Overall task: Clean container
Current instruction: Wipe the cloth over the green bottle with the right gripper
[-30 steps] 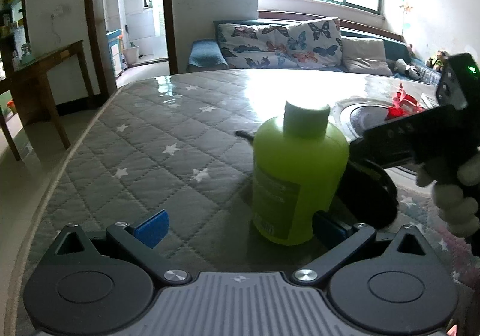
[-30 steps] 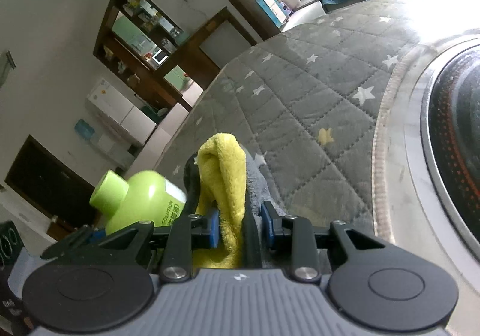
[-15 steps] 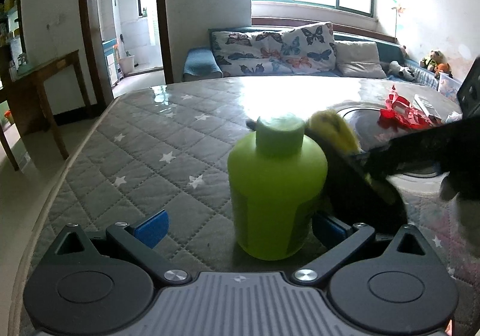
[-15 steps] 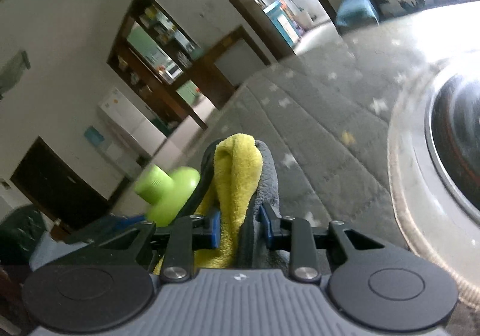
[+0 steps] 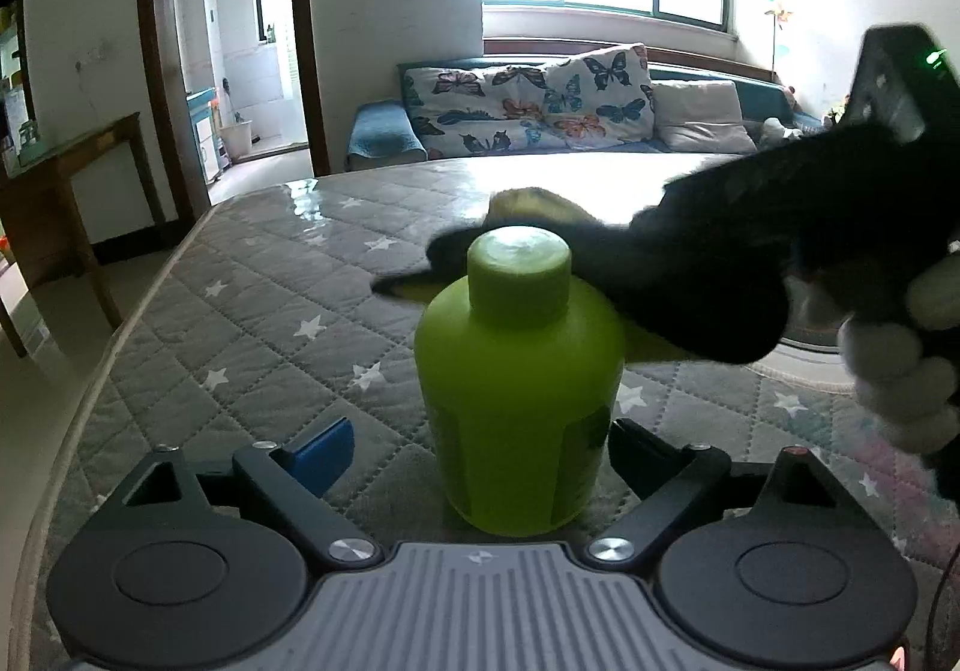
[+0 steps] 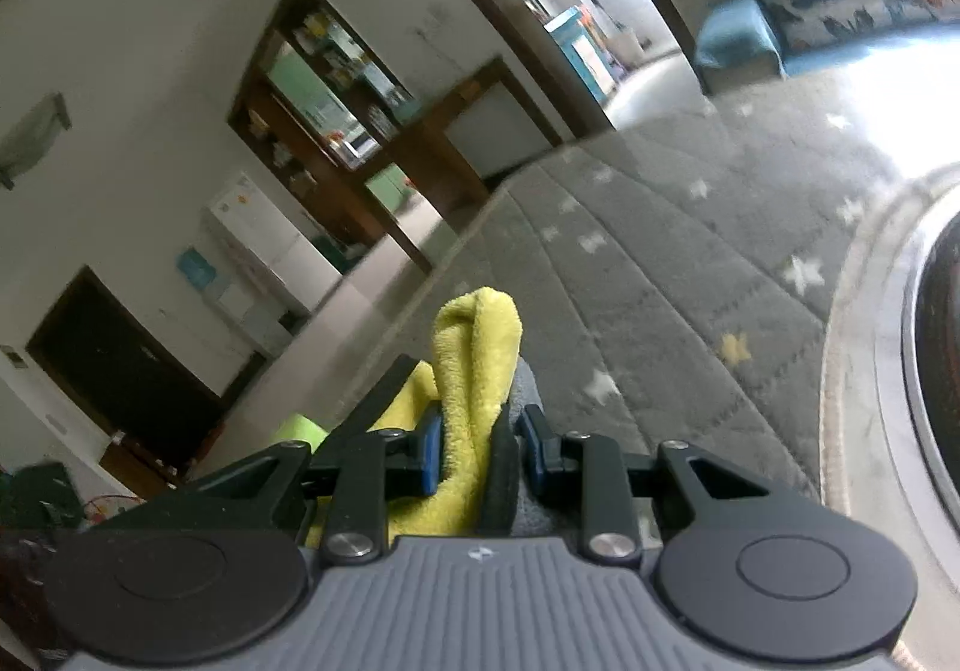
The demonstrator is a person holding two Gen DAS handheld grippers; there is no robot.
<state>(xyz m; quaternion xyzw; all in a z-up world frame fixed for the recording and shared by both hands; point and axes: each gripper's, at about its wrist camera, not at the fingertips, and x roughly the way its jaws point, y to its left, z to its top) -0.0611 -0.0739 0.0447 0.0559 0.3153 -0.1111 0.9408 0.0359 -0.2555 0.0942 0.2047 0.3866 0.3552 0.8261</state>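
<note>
Container: green bottle (image 5: 521,401) with a green cap (image 5: 519,275), standing upright on the desk (image 5: 252,323), which wears a grey quilted cover with white stars.
Left tongs (image 5: 474,446): spread wide, the bottle's base sitting between the two fingers; the right finger looks to be just beside or touching the bottle's lower side (contact is hard to judge), the blue-padded left finger (image 5: 321,452) is well apart from it.
Right tongs (image 6: 480,446): clamped on a folded yellow cloth (image 6: 474,371), with a grey layer of it against the right finger.
Right tongs from the left wrist view: a dark blurred shape (image 5: 708,275) reaching in from the right, over and behind the bottle's shoulder, the cloth (image 5: 534,203) peeking up behind the cap.
Hand: a white-gloved hand (image 5: 900,365) holds the right tool's handle at the right edge.
Bottle from the right wrist view: only a green sliver (image 6: 297,428) below left of the tongs.
Background: a sofa with butterfly cushions (image 5: 540,101) beyond the desk.
</note>
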